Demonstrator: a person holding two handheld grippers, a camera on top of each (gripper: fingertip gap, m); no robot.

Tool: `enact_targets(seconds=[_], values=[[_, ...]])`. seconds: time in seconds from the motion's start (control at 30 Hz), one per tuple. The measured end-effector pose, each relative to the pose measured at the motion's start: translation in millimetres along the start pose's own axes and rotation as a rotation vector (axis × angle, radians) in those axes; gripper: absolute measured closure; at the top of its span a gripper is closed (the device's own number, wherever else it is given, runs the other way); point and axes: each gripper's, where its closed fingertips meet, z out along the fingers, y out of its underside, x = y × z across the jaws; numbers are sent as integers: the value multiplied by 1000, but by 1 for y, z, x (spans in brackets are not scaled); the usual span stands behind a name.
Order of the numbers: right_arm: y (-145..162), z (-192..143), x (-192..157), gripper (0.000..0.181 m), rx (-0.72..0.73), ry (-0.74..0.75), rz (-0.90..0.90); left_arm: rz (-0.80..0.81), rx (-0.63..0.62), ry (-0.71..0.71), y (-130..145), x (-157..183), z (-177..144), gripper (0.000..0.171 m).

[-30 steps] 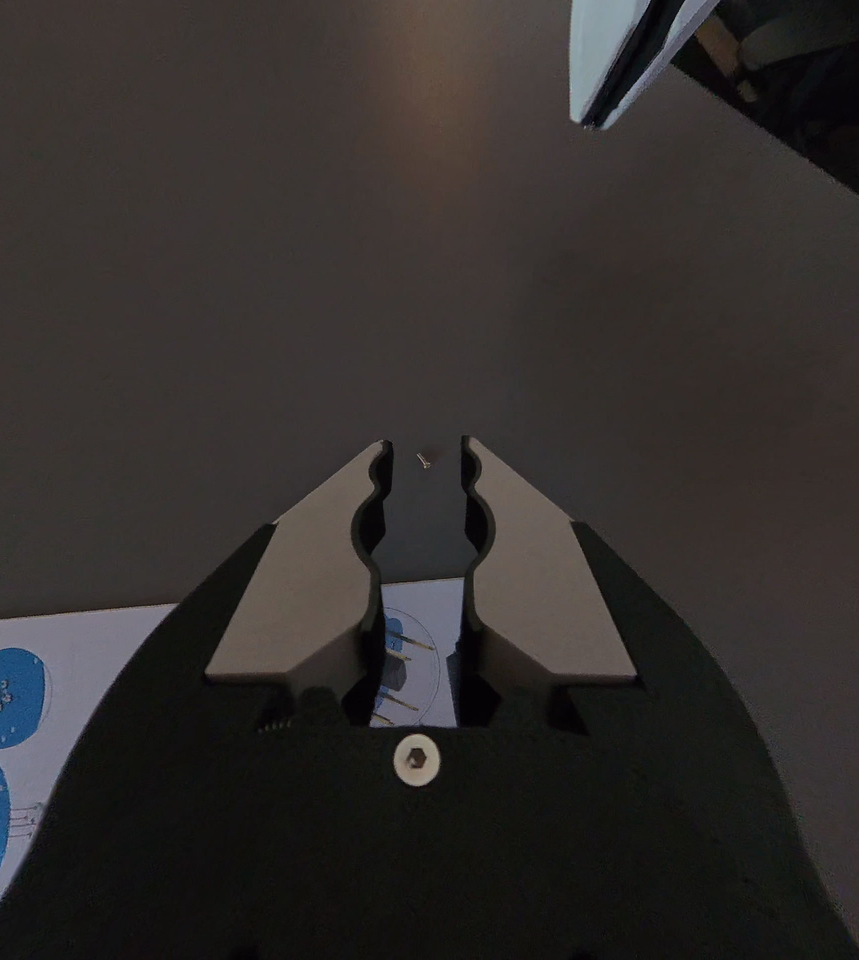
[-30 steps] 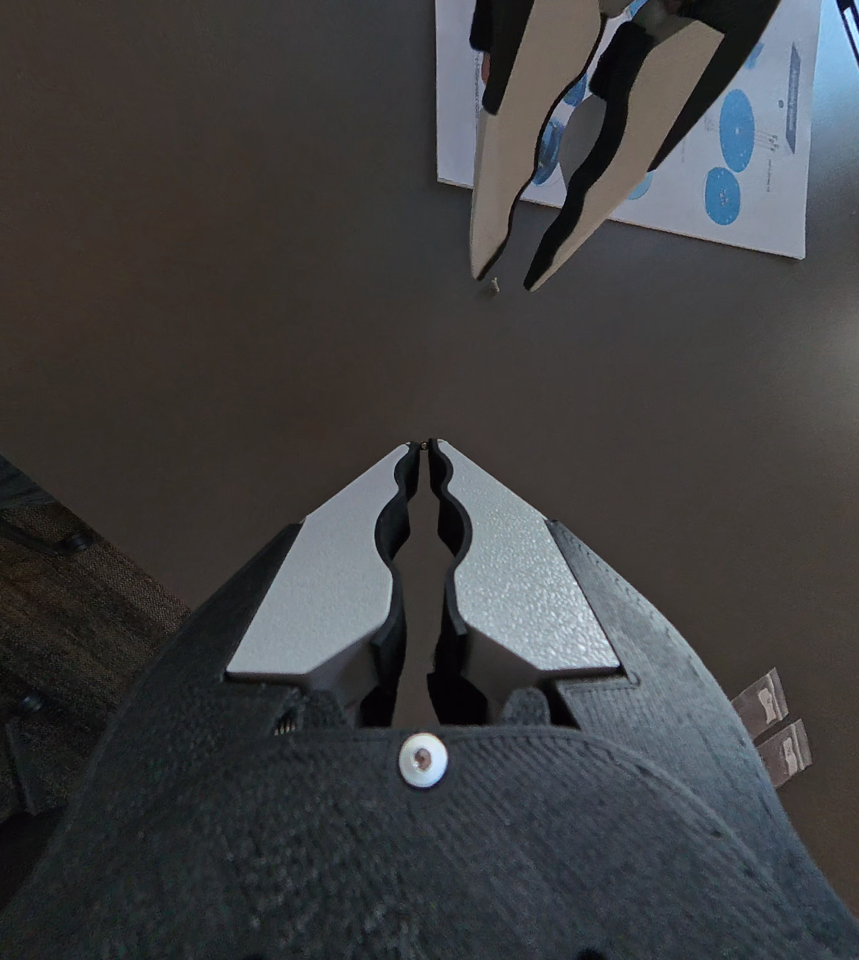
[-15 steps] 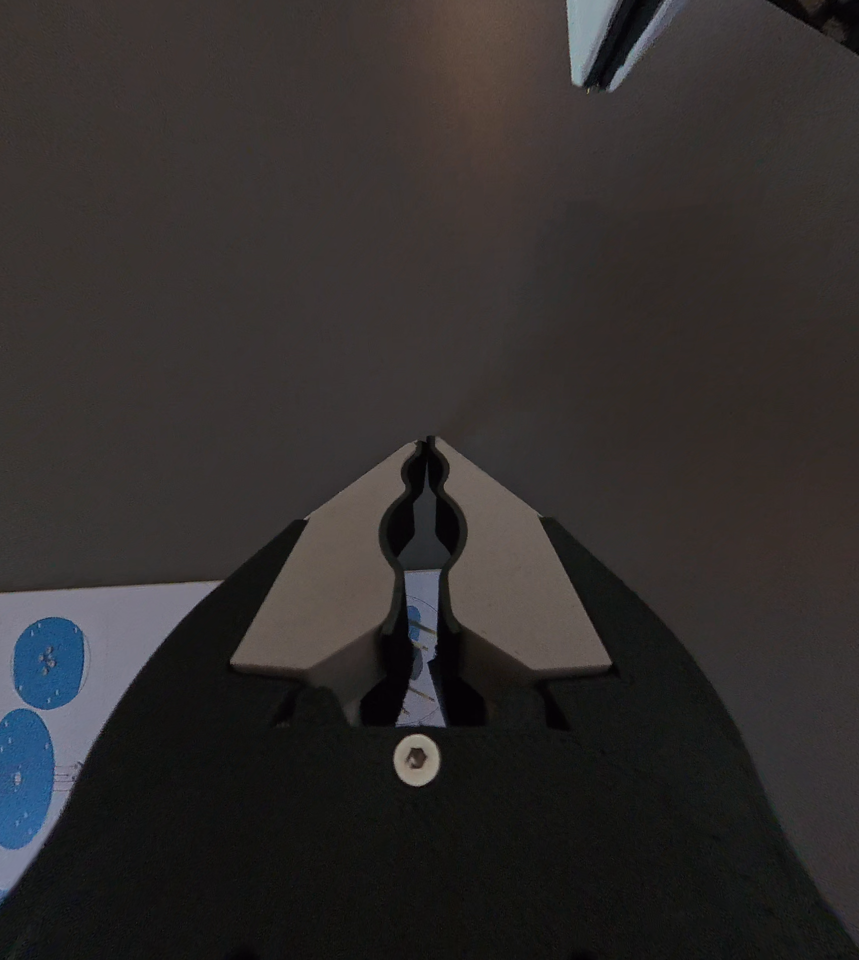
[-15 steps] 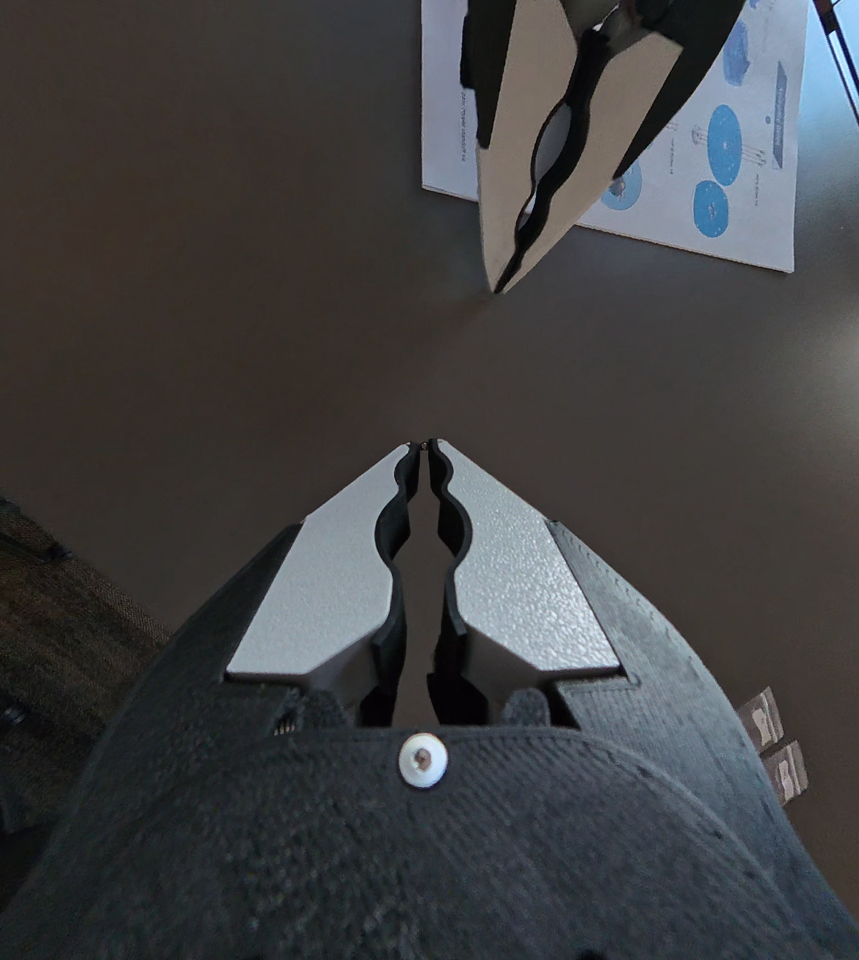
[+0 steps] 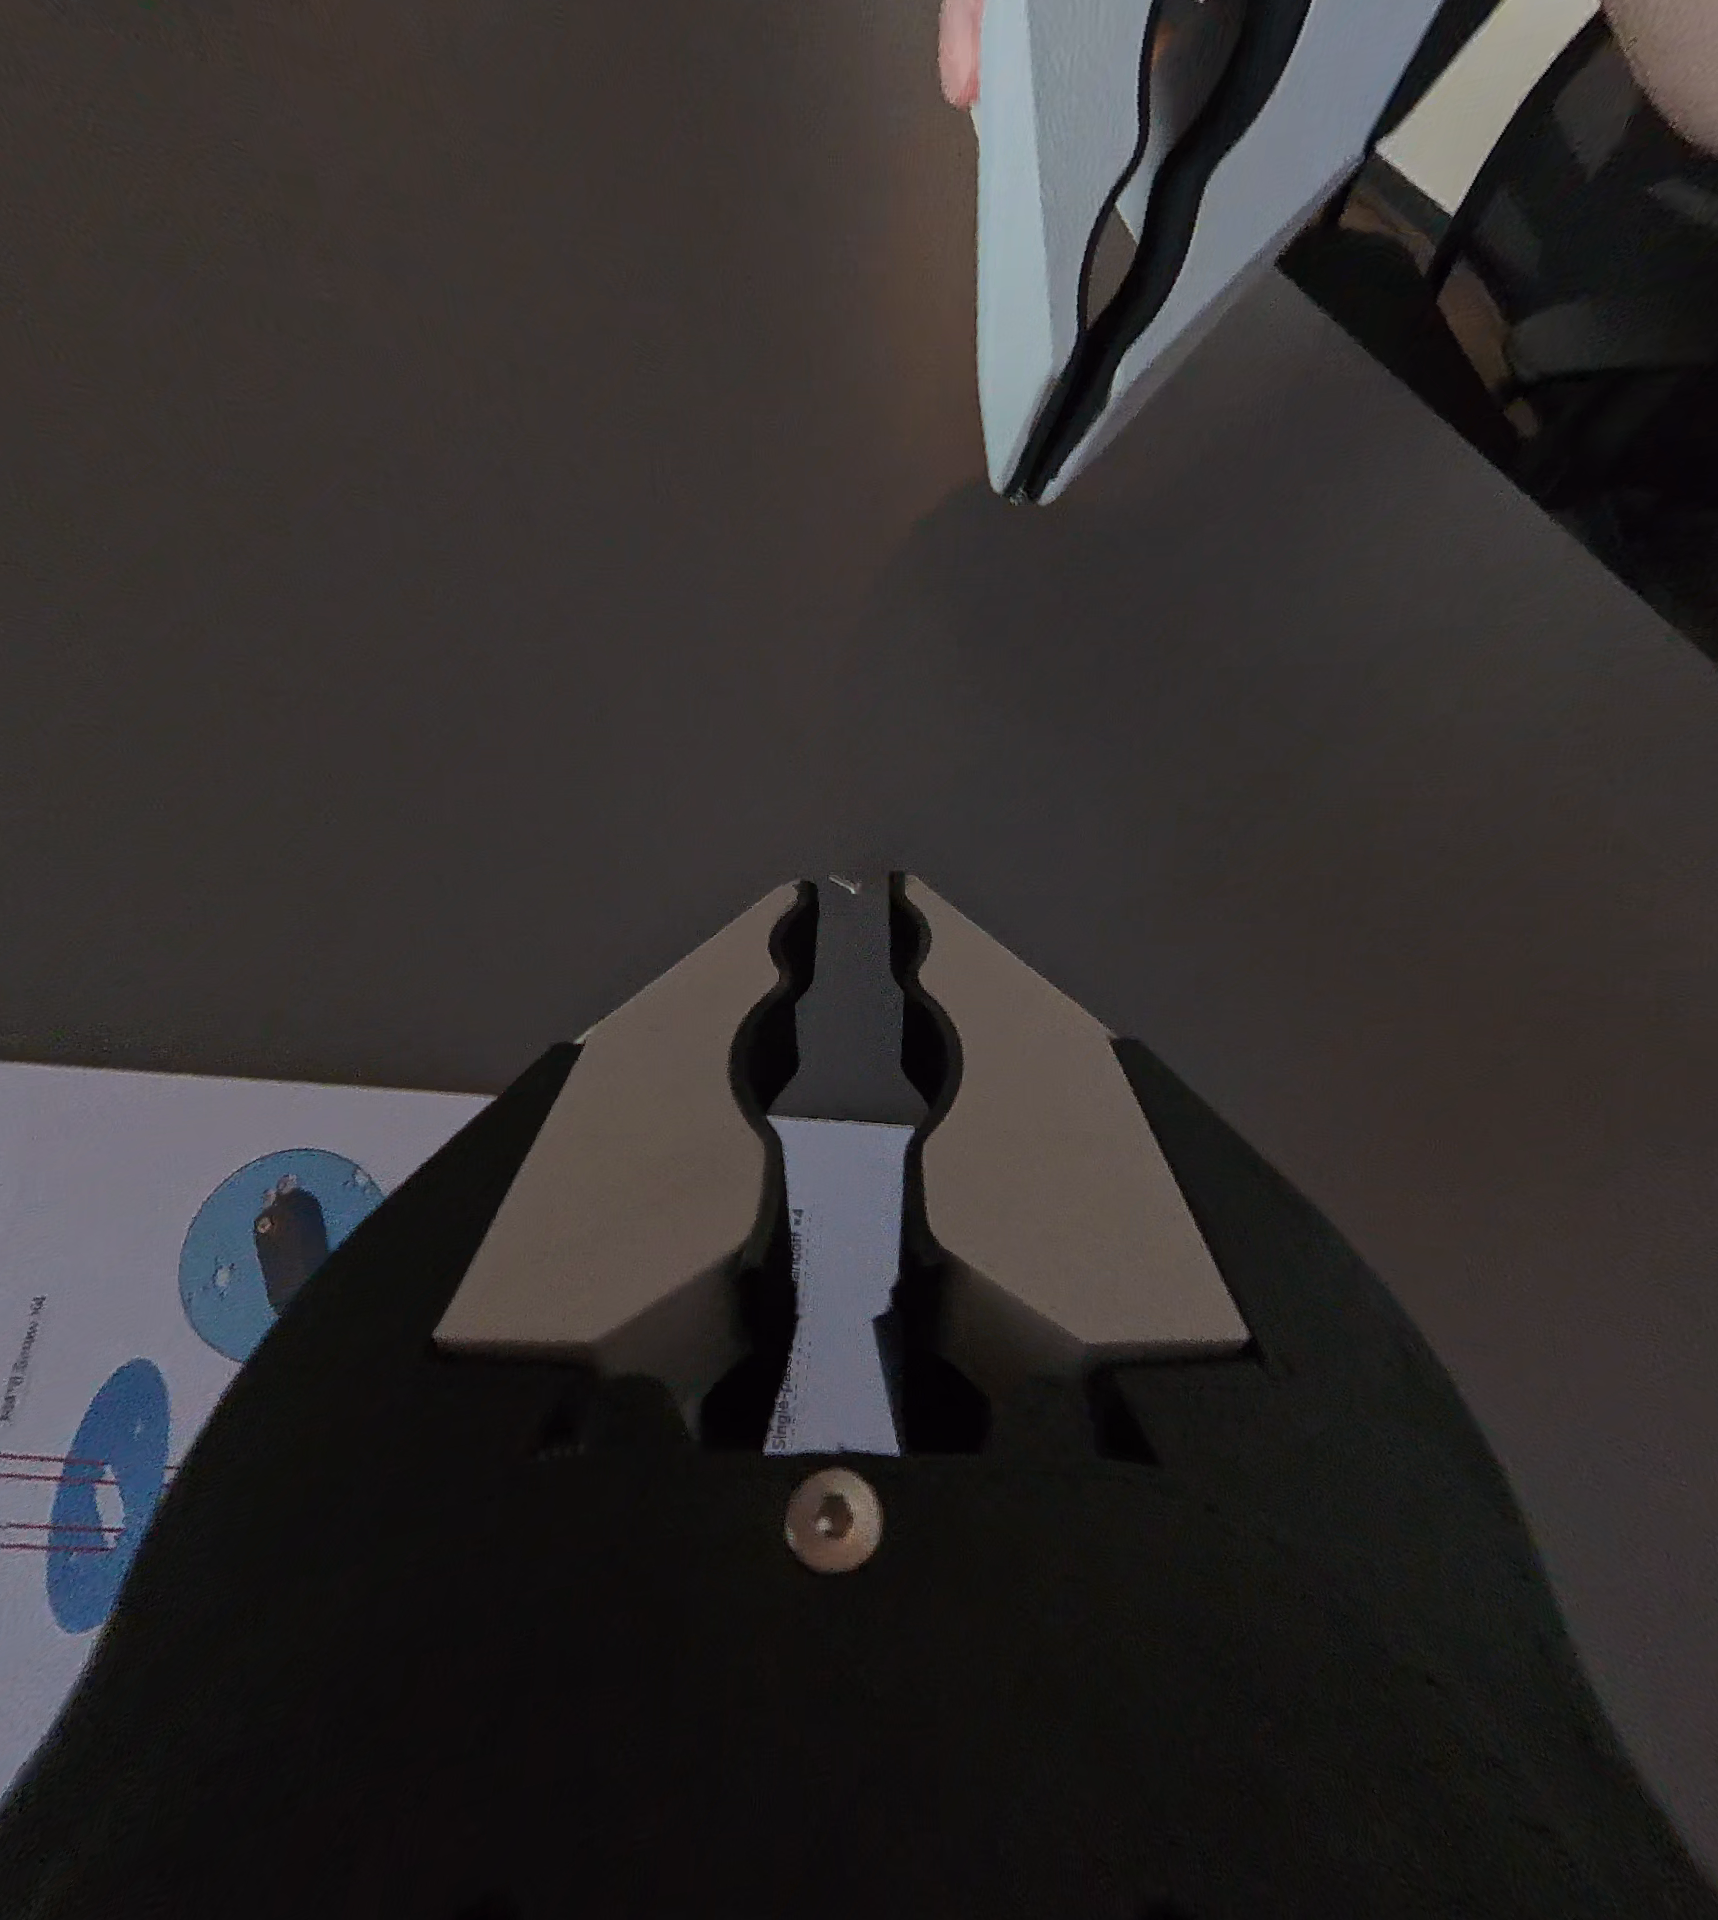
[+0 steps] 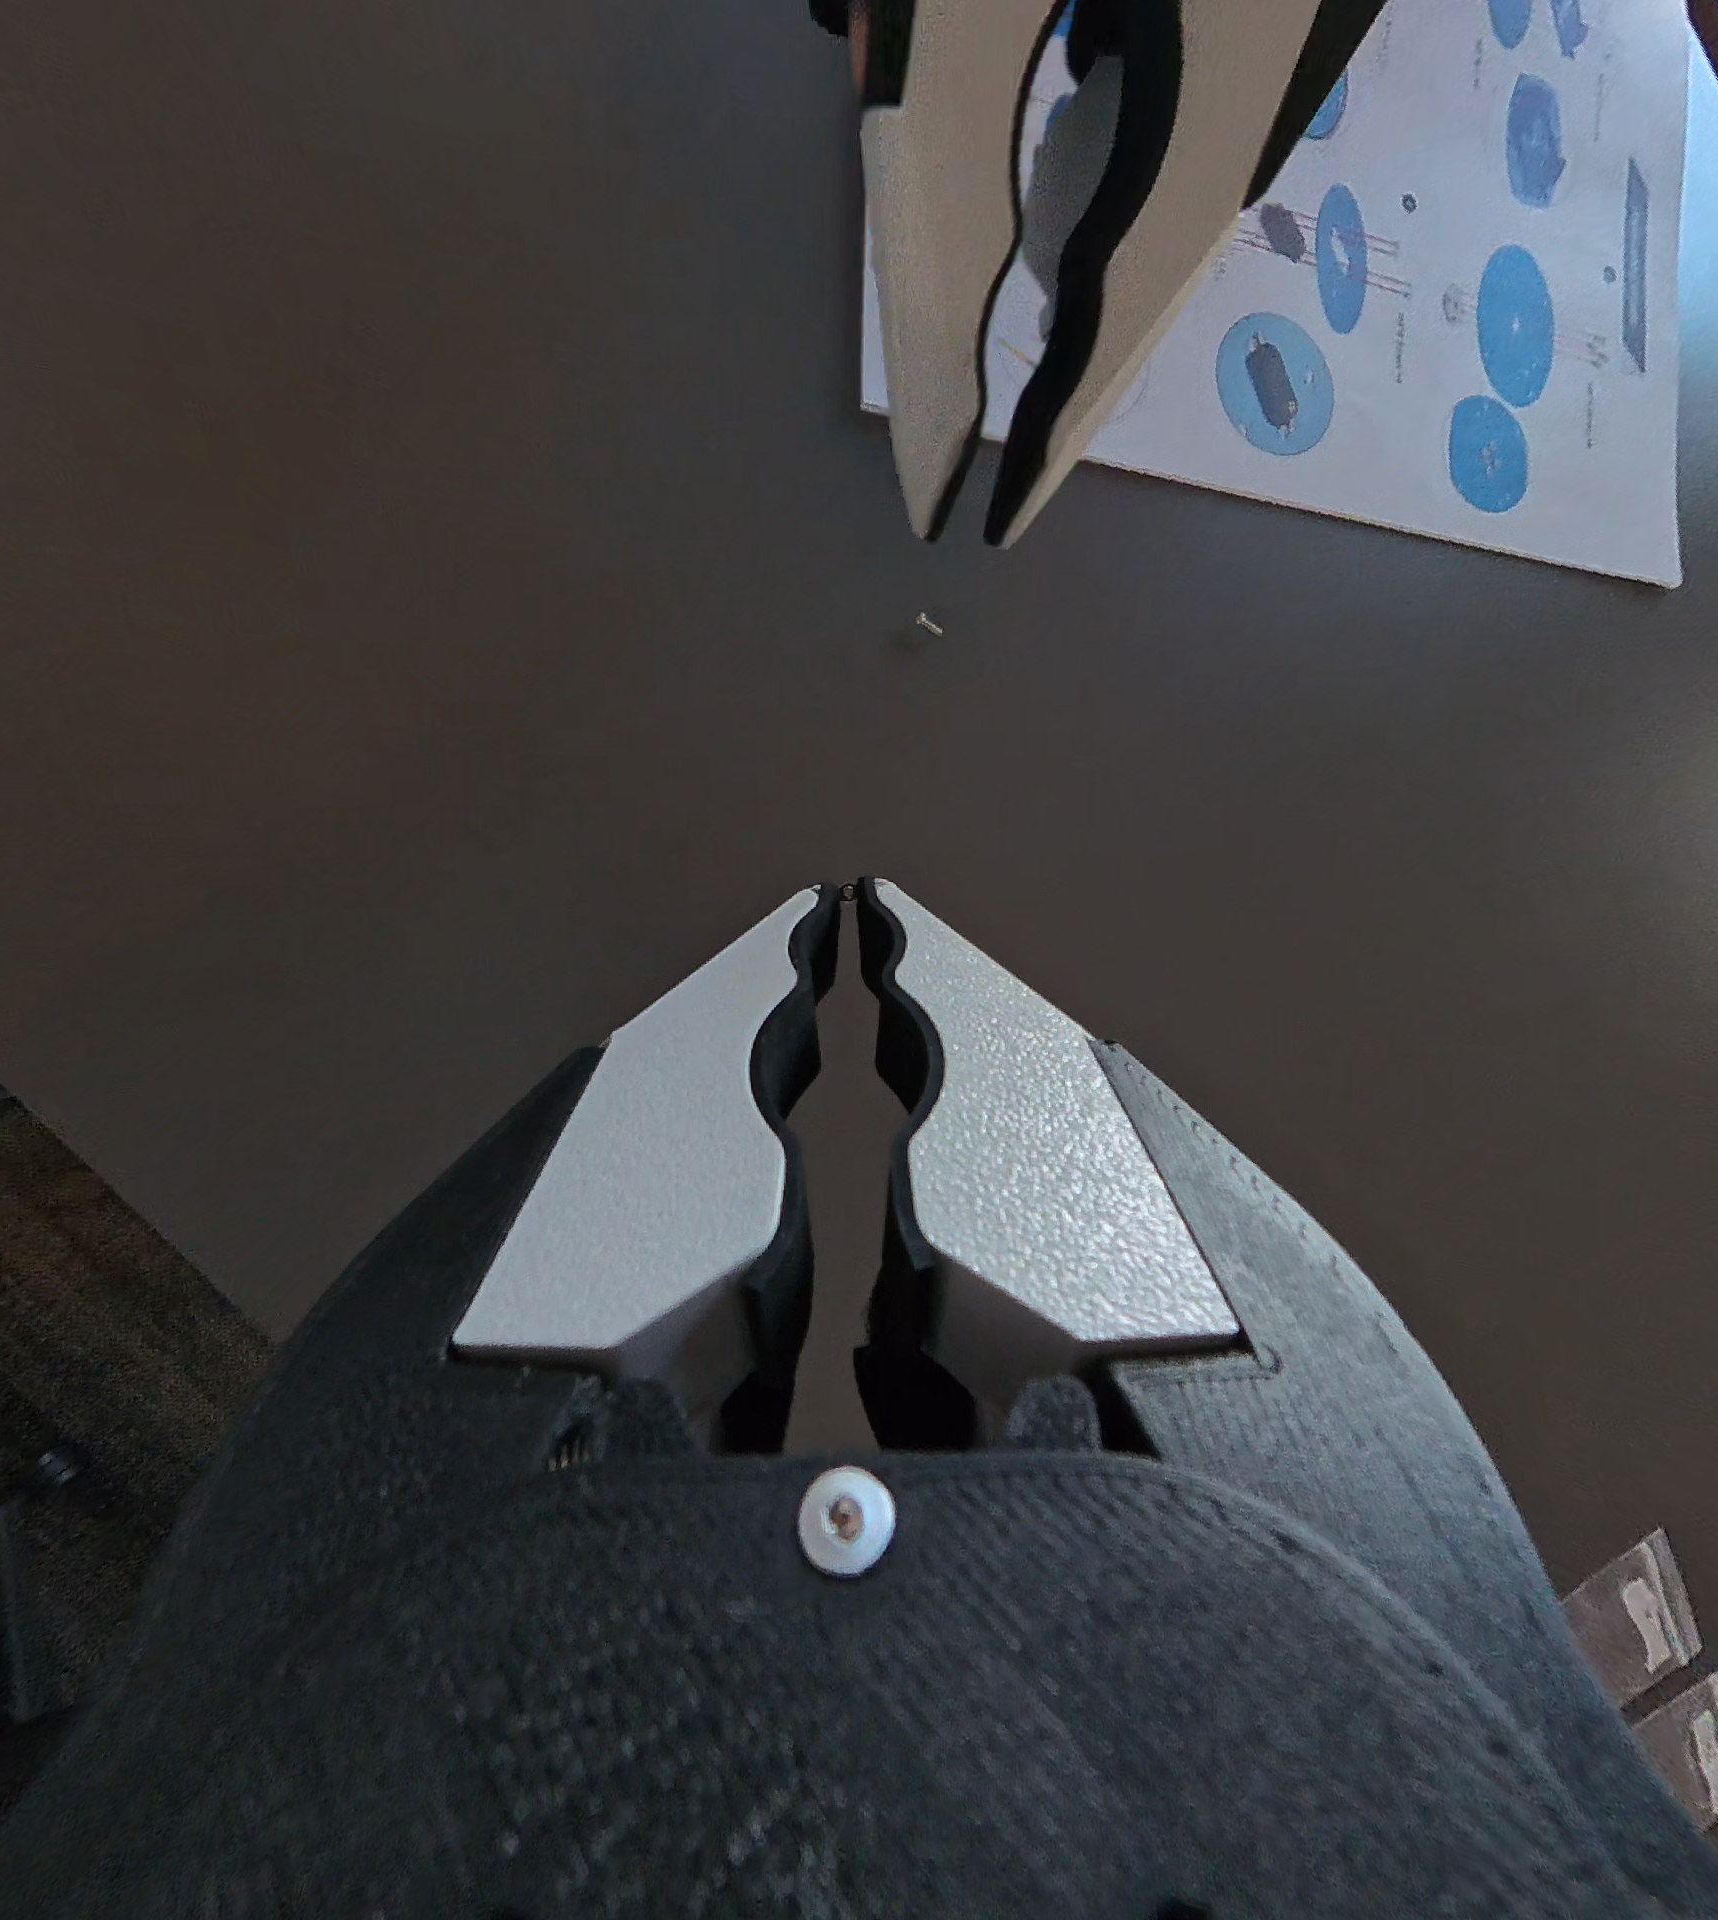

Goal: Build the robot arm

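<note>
dark tabletop [image 6: 315,520] bears a tiny screw [image 6: 929,623] just beyond the spread left hand-held gripper [image 5: 855,883]; right hand-held gripper [image 6: 850,888] pinches something tiny.

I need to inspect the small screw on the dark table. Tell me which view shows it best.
The right wrist view: the small screw lies in full sight on the dark table, just beyond the open left claw. The left wrist view shows only a pale speck between that claw's tips.
</note>
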Motion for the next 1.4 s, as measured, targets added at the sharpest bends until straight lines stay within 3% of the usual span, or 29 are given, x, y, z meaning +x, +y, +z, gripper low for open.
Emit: enact_targets(seconds=[0.23, 0.5, 0.73, 0.83, 1.1, 1.2, 1.3, 1.4], values=[[2, -6, -8, 178, 6, 17, -1, -6, -79, -3, 6, -3, 15, 149], [8, -10, -13, 178, -10, 35, -16, -111, -125, -7, 9, -1, 22, 160], [11, -12, -8, 179, 4, 39, -27, -29, -169, -86, 11, -4, 22, 171], [9, -12, -7, 179, 21, 35, -37, -30, -150, -83, 10, -4, 21, 171], [4, -5, -5, 179, 84, -1, -85, -191, 41, -91, -6, 3, -11, 171], [10, 0, -2, 179, 79, -27, -97, -210, 45, -117, -5, 7, -4, 171], [10, -2, -2, 179, 90, -45, -111, -70, -5, -167, -4, 2, 8, 158], [10, -8, -3, 179, 92, -46, -125, -71, -79, -92, -1, 2, 19, 154]])
